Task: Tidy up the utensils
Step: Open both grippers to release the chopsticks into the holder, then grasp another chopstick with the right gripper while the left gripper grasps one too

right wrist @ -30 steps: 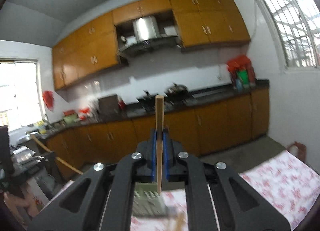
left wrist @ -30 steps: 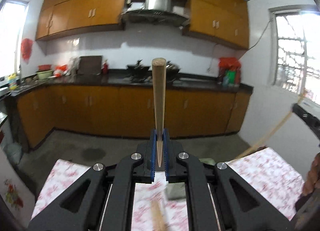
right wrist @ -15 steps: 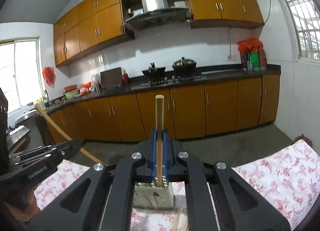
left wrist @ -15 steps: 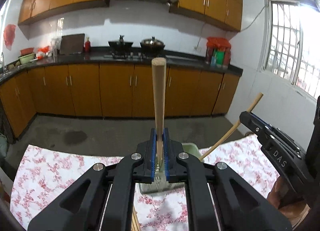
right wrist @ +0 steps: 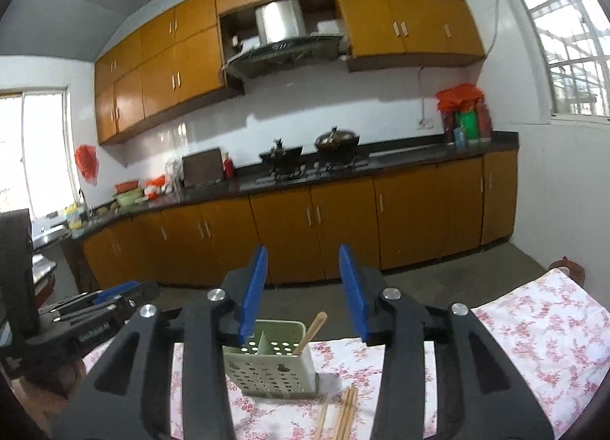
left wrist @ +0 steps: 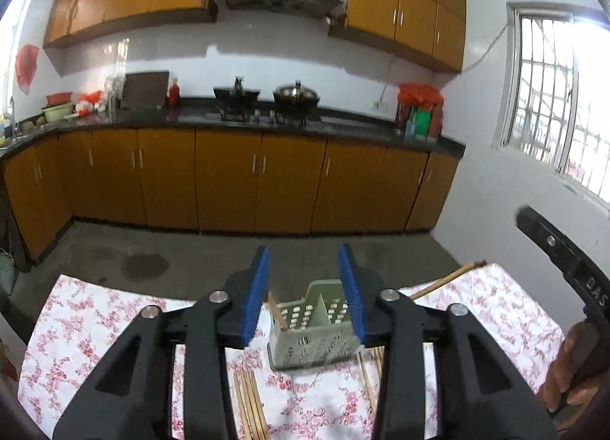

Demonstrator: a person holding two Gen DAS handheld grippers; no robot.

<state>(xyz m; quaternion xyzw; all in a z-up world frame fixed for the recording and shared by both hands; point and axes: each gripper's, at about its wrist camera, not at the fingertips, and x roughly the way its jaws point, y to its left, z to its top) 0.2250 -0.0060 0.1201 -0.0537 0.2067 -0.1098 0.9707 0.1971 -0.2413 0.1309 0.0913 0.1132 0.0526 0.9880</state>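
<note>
A pale green perforated utensil holder (left wrist: 312, 329) (right wrist: 272, 364) stands on the floral tablecloth (left wrist: 95, 325). My left gripper (left wrist: 305, 287) hangs just over it; its jaws are opening and nothing is between the pads. A wooden chopstick (left wrist: 276, 310) stands in the holder's left compartment. My right gripper (right wrist: 303, 287) is above the holder too, its jaws also opening and empty. A second chopstick (right wrist: 312, 331) (left wrist: 442, 282) leans in the right compartment. Each gripper shows at the edge of the other's view, the right gripper (left wrist: 564, 268) and the left gripper (right wrist: 95, 310).
Loose chopsticks (left wrist: 248, 402) (right wrist: 347, 413) lie on the cloth in front of the holder, on both sides. A hand (left wrist: 572, 371) holds the right gripper's handle. Orange kitchen cabinets (left wrist: 228, 181) and a dark counter line the far wall across a grey floor.
Both grippers came down over the holder and opened. The chopstick each one held upright has left the pads and now rests in the holder.
</note>
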